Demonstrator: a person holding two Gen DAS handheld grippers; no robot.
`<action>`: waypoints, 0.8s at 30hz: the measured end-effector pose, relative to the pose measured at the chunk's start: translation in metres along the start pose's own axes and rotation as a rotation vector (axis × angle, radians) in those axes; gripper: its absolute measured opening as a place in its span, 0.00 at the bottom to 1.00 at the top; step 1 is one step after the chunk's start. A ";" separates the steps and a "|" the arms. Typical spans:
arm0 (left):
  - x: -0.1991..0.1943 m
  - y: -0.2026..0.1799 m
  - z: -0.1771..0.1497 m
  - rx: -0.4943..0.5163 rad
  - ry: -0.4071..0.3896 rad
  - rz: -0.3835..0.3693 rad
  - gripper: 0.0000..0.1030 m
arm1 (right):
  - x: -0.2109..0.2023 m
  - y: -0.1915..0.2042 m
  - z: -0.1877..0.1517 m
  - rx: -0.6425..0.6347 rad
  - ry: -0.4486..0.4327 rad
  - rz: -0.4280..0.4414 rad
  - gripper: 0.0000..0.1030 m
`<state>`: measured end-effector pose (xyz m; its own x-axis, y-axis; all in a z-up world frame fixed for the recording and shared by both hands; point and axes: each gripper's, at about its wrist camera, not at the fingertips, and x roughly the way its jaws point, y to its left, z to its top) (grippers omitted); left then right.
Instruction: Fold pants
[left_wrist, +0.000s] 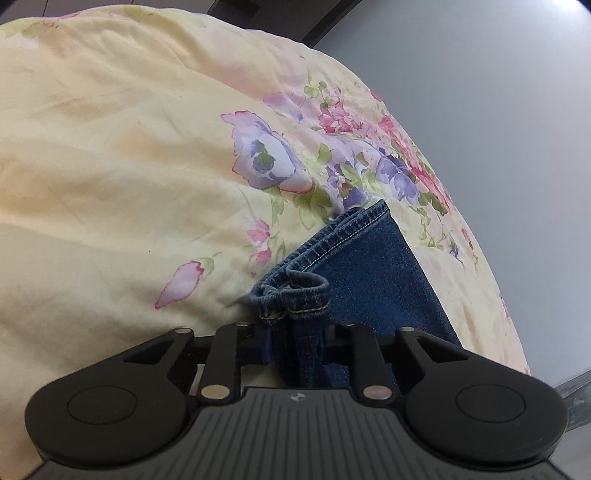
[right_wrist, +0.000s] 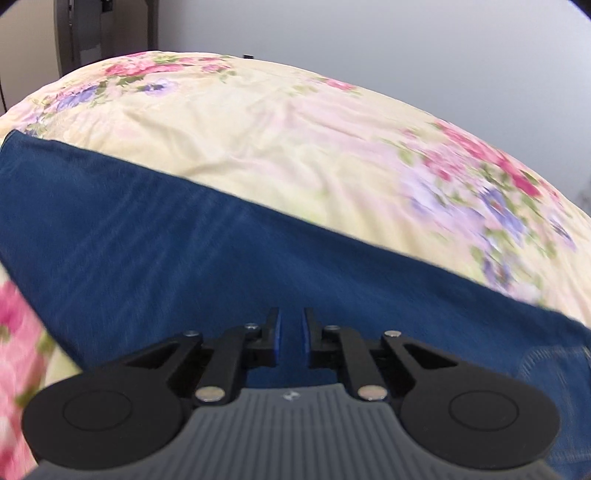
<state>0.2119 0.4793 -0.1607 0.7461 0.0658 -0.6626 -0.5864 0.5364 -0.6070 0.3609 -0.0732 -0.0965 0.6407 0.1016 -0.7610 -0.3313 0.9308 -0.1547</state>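
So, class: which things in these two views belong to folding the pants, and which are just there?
Job:
jeans
left gripper, clamped on the bunched hem
right gripper, nothing visibly gripped

Just there:
floral bedsheet
grey wall

Bed w/ pale-yellow floral cover (left_wrist: 110, 177), pink & purple blooms, wrinkled; dark-blue denim pants (right_wrist: 166, 236) lie straight on it, spread across cover in right view; hem end bunched in left view.
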 end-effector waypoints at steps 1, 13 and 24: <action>0.000 -0.001 0.001 0.006 -0.002 0.005 0.16 | 0.012 0.004 0.010 0.005 -0.004 0.001 0.05; -0.005 -0.021 0.007 0.117 0.014 0.044 0.08 | 0.092 0.029 0.061 0.007 0.045 -0.038 0.00; -0.053 -0.074 0.015 0.208 -0.041 -0.002 0.07 | -0.004 0.033 -0.003 0.034 0.125 0.061 0.00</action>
<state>0.2209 0.4490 -0.0737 0.7619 0.0968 -0.6405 -0.5103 0.6987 -0.5014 0.3456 -0.0440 -0.1005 0.5279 0.1160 -0.8413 -0.3420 0.9358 -0.0855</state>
